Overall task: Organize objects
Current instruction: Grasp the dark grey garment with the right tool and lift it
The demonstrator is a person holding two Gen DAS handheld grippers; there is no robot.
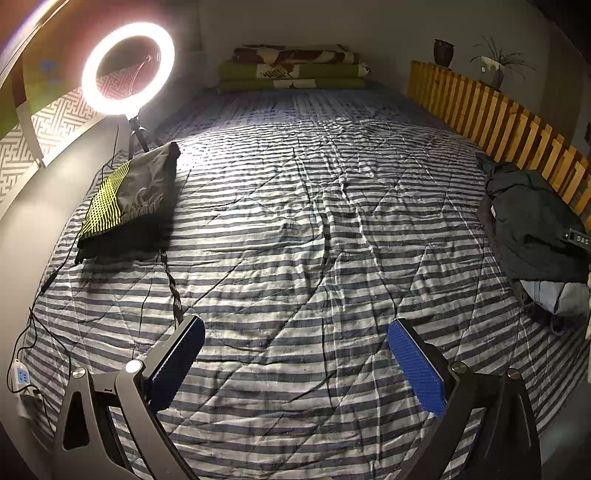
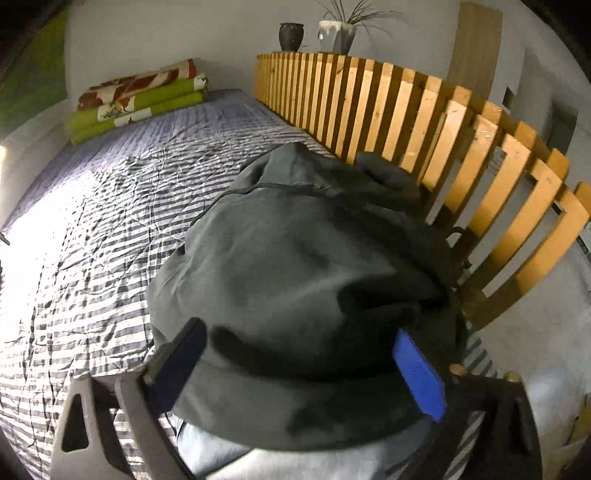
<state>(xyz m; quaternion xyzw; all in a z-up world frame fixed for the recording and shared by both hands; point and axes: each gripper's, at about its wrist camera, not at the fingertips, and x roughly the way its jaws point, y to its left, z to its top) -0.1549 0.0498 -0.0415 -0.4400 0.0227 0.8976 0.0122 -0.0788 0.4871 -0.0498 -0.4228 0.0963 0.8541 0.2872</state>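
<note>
A pile of dark grey clothing [image 1: 532, 225] lies at the right edge of the striped bed [image 1: 295, 221], on a pale blue garment [image 1: 554, 295]. In the right wrist view the dark garment [image 2: 295, 277] fills the middle. My right gripper [image 2: 299, 347] is open, its blue pads on either side of a fold of this garment, right above it. My left gripper [image 1: 295, 336] is open and empty above the bare bedspread. A folded black and yellow garment [image 1: 129, 199] lies at the bed's left side.
A lit ring light [image 1: 127, 68] on a tripod stands at the left with cables and a power strip [image 1: 20, 376]. Folded blankets [image 1: 291, 68] lie at the head. A wooden slat rail [image 2: 424, 122] runs along the right side, with two pots [image 2: 291, 35] behind it.
</note>
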